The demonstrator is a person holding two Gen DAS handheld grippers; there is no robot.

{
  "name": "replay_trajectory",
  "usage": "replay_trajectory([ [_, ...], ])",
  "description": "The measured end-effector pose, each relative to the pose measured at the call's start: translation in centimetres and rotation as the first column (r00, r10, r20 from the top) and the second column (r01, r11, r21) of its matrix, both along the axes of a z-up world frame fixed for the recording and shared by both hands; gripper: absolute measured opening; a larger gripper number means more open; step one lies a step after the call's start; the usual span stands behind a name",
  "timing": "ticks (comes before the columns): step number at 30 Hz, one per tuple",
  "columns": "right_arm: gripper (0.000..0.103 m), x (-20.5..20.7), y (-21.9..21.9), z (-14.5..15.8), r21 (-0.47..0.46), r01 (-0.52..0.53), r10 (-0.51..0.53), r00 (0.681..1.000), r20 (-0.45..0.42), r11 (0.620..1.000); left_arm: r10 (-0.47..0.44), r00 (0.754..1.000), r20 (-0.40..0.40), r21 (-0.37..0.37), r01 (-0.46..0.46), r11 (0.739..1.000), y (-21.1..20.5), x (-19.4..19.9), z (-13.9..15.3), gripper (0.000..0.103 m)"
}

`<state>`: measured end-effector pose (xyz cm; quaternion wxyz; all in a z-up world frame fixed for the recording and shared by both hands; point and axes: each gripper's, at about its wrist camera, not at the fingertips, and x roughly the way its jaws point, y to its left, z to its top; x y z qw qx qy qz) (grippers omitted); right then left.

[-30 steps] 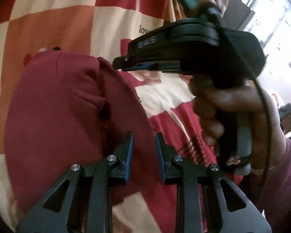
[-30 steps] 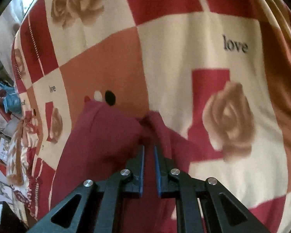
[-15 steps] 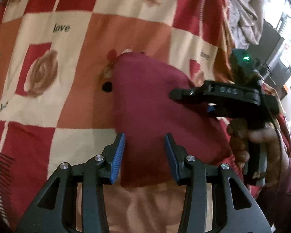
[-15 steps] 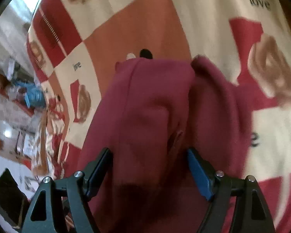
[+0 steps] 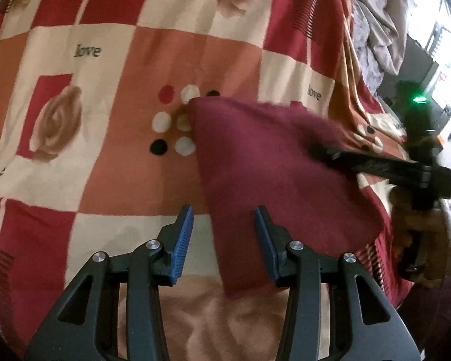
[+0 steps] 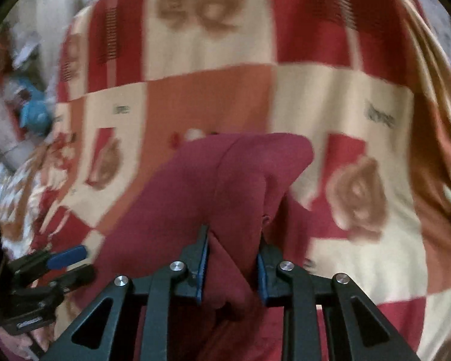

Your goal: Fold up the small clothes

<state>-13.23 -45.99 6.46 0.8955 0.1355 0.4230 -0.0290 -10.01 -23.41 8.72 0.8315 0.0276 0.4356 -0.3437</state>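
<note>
Right jaws: closing on a bunched ridge of the maroon knit garment (image 6: pixel 225 180); the right gripper (image 6: pixel 232 266) has cloth between its blue pads, which look to be touching it.
Left jaws: parted over the garment's near left edge; the left gripper (image 5: pixel 224 240) grasps nothing.
Garment place: lying on the red, cream and orange checked bedspread with rose prints (image 5: pixel 120 165), partly folded, one flap standing up on the right.
Step in hand: taking hold of the raised flap, by my reading.
Next move: likely carry the flap across and lay it flat, while the left gripper pins or lifts the near edge.
</note>
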Motion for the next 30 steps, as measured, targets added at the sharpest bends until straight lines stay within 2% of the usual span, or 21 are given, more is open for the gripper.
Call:
replay_trajectory([
  [1,0.025,0.5,-0.4,-1.2,0.031,-0.002,0.003,0.999,-0.035,1.0,-0.003,1.0,0.007,0.01,0.003,1.0,-0.4,-0.1,-0.1,0.042],
  [2,0.03,0.7,-0.8,-2.1,0.064,0.009,-0.005,0.998,-0.058,0.998,-0.011,1.0,0.018,0.026,0.01,1.0,-0.8,-0.3,-0.2,0.042],
  [4,0.04,-0.2,-1.3,-1.7,0.102,0.048,-0.043,0.998,-0.045,0.994,-0.016,0.999,0.03,0.035,0.014,0.999,-1.0,-0.6,-0.2,0.042],
  [7,0.046,-2.3,-0.6,1.0,0.025,0.08,-0.08,0.997,0.008,0.997,-0.02,0.999,0.049,0.063,0.017,0.998,-1.3,-0.8,-0.6,0.049],
  [9,0.046,-3.5,0.9,2.6,0.013,0.032,-0.032,0.998,0.059,0.999,-0.015,0.999,0.044,0.078,0.012,0.997,-1.6,-0.7,-1.0,0.05],
  [11,0.046,-4.4,3.1,3.0,0.016,-0.052,0.051,0.996,0.073,0.999,-0.02,0.999,0.041,0.092,0.016,0.996,-1.8,-0.8,-1.3,0.05],
  [13,0.046,-4.8,4.9,2.1,-0.032,-0.087,0.088,0.995,0.049,0.996,-0.024,0.998,0.057,0.115,0.017,0.993,-2.0,-1.2,-1.6,0.05],
  [16,0.046,-5.2,5.8,-0.4,-0.135,-0.075,0.073,0.997,-0.026,0.988,-0.033,0.997,0.068,0.125,0.024,0.992,-2.1,-1.6,-1.8,0.05],
  [18,0.046,-5.5,5.4,-2.5,-0.113,-0.063,0.053,0.995,-0.085,0.992,-0.037,0.997,0.063,0.132,0.028,0.991,-2.2,-1.6,-2.0,0.05],
  [20,0.046,-6.4,4.2,-2.6,-0.051,-0.032,0.029,0.998,-0.051,0.998,-0.031,0.997,0.065,0.131,0.022,0.991,-2.2,-1.7,-2.1,0.05],
  [23,0.046,-7.4,3.3,-1.1,0.017,0.009,-0.008,0.999,-0.033,1.0,-0.033,0.997,0.073,0.133,0.023,0.991,-2.2,-1.9,-1.9,0.05],
  [26,0.05,-8.7,3.3,1.8,-0.008,0.06,-0.06,0.997,0.049,0.998,-0.028,0.997,0.073,0.134,0.018,0.991,-2.3,-1.9,-1.9,0.05],
  [29,0.052,-8.9,4.0,4.0,-0.039,0.068,-0.062,0.987,0.146,0.997,-0.027,0.997,0.072,0.135,0.017,0.991,-2.4,-1.9,-1.9,0.05],
  [30,0.056,-8.5,4.2,4.3,-0.041,0.062,-0.055,0.986,0.157,0.997,-0.026,0.997,0.073,0.136,0.016,0.991,-2.4,-1.9,-1.9,0.05],
])
